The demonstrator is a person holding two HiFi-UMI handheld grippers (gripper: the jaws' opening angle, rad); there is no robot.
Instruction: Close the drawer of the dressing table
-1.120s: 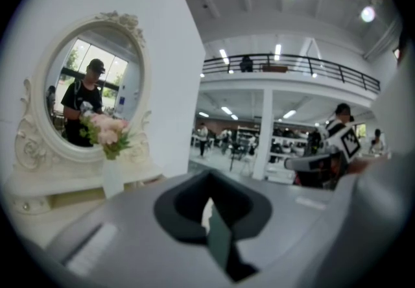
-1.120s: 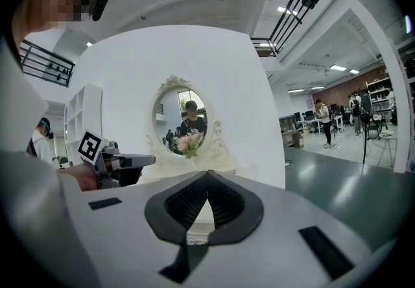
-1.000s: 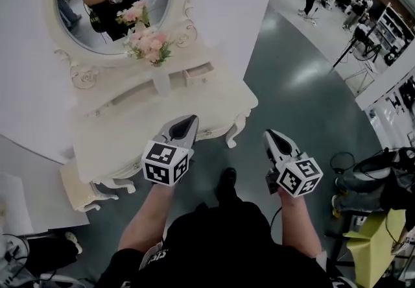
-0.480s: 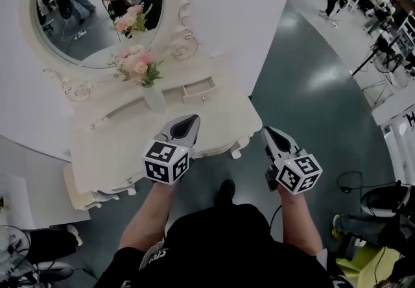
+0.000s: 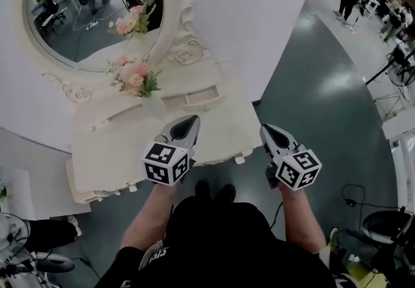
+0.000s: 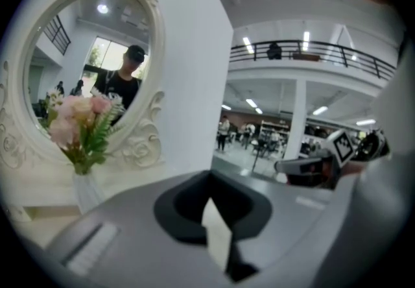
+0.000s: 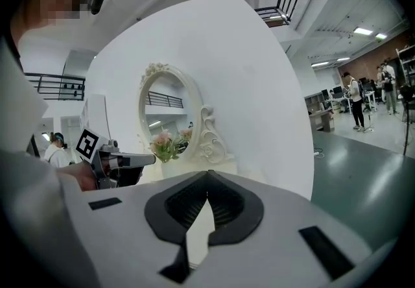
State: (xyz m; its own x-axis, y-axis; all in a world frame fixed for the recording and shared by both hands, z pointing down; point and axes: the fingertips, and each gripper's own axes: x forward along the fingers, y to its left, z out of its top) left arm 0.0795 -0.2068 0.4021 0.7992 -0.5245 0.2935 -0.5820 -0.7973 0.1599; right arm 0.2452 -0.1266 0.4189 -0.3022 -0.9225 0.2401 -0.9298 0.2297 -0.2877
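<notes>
Only the head view is showing the drawer [image 5: 200, 97] sticking out, far right on the dressing table [image 5: 107, 147]. Left gripper [image 5: 192, 119] and right gripper [image 5: 265, 130] are hovering clenched, empty; open floor [image 5: 311, 98] is lying rightward.

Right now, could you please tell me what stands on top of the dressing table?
A vase of pink flowers stands on the dressing table, before the mirror. The left gripper covers part of its front.
</notes>
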